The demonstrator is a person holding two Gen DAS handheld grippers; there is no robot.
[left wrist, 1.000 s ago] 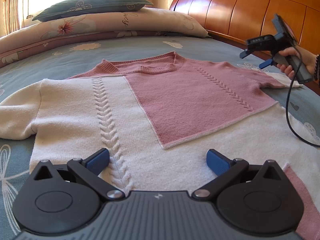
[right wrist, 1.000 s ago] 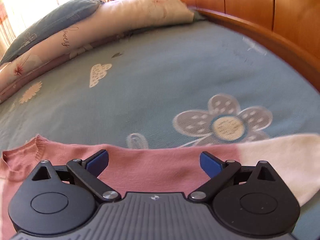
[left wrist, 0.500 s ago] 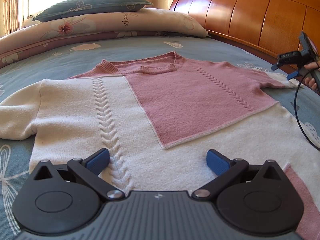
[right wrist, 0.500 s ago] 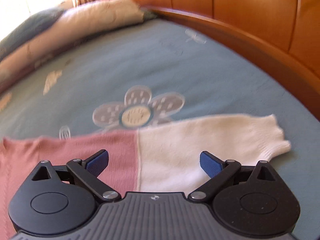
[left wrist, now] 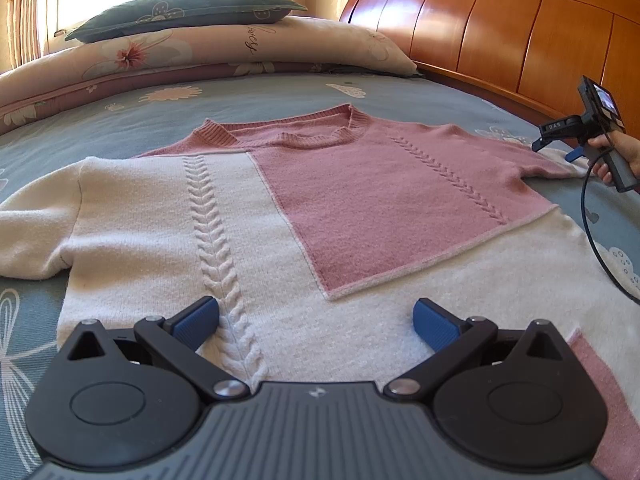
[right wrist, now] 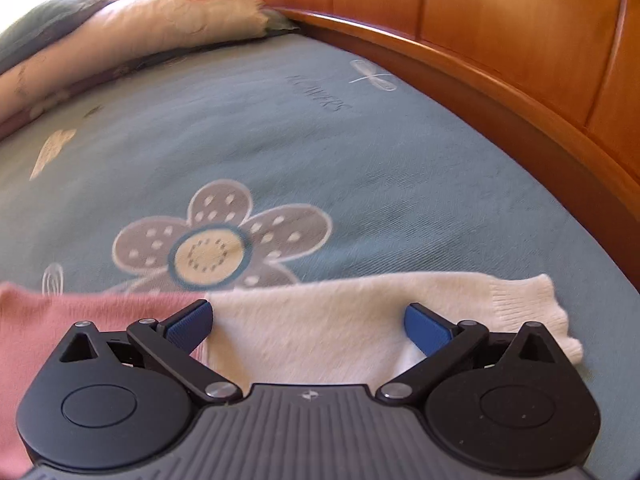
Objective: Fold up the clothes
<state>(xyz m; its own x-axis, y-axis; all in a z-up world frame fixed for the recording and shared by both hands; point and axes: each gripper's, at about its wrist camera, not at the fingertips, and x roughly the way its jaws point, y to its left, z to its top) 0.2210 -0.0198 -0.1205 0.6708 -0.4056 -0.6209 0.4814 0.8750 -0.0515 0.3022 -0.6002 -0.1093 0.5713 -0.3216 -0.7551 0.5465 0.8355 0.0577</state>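
A pink-and-cream sweater (left wrist: 320,216) lay flat across the centre of the bed (left wrist: 280,92). The left gripper (left wrist: 316,320) hovered at the lower frame over the hem, fingers released. The right gripper (right wrist: 308,322), fingers also spread and empty, sat over the cream sleeve (right wrist: 360,312) at lower right, near the headboard (right wrist: 500,40).

1. The left wrist view sits low and close over the hem of the sweater (left wrist: 240,240), looking toward 12 o'clock at the pillows (left wrist: 224,40), with the headboard (left wrist: 500,36) at 2 o'clock.
2. The right wrist view hovers very near the white sleeve (right wrist: 360,320), facing across the bedsheet (right wrist: 280,128) toward the headboard (right wrist: 500,28).
3. Both views share the sweater, bedsheet, pillows and headboard; the left view also catches the right gripper (left wrist: 556,151) at 3 o'clock.
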